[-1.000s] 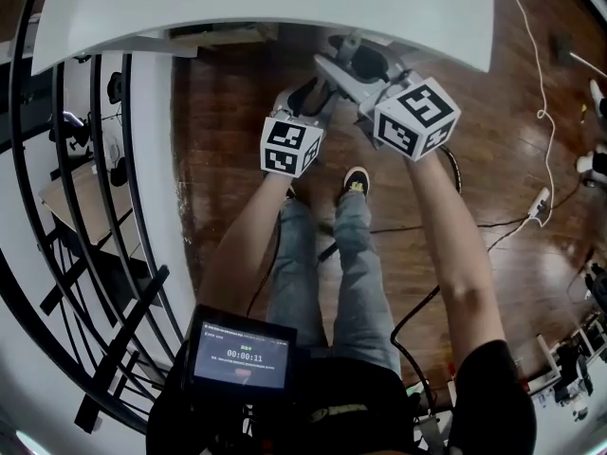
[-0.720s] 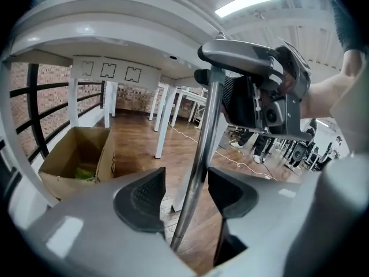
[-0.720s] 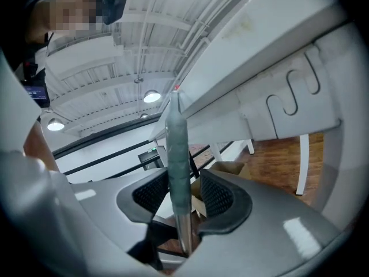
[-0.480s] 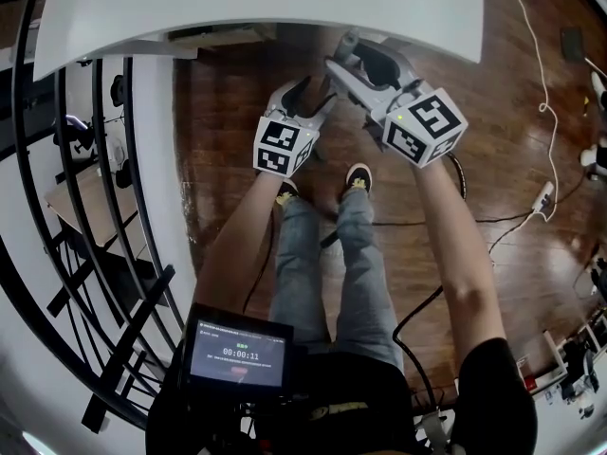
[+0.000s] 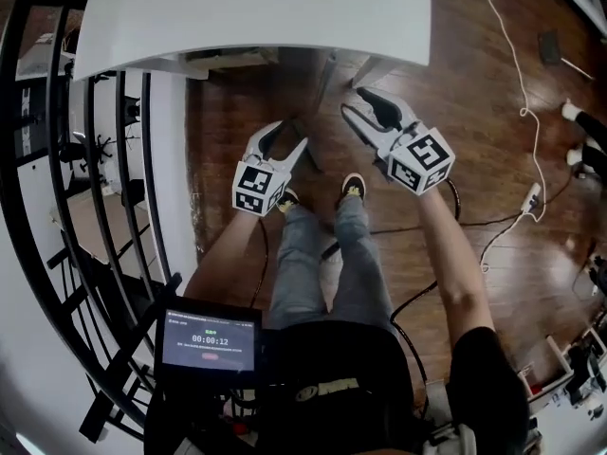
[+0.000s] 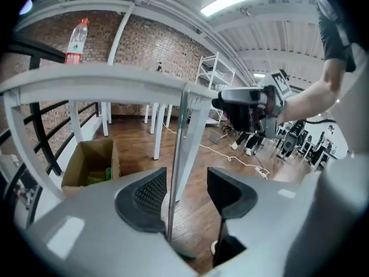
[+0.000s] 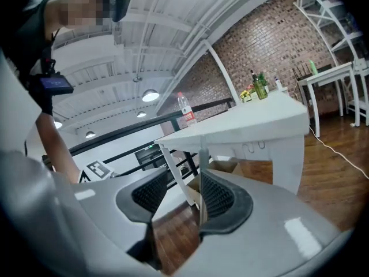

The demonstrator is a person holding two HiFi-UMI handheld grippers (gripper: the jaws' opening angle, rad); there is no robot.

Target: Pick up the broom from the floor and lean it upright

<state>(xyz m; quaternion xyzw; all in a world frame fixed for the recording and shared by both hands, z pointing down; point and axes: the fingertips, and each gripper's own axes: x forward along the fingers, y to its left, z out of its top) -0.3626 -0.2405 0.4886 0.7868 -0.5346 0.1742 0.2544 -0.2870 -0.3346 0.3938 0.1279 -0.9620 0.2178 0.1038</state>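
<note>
The broom's thin grey handle stands upright with its top against the edge of the white table. In the head view the handle runs down from the table to the floor. My left gripper looks straight at it. Its jaws are closing; the handle shows in the gap, near the left pad, unpressed. In the head view the left gripper hangs just short of the handle. My right gripper is open and holds nothing. In its own view the handle rises beside the right pad.
A black railing curves along the left. A cardboard box sits under the table and a bottle stands on top. A white cable and power strip lie on the wooden floor at right. My shoes are just below the grippers.
Both grippers have drawn back from the table edge and moved apart, the left one down and to the left. Their jaws stand wider than before.
</note>
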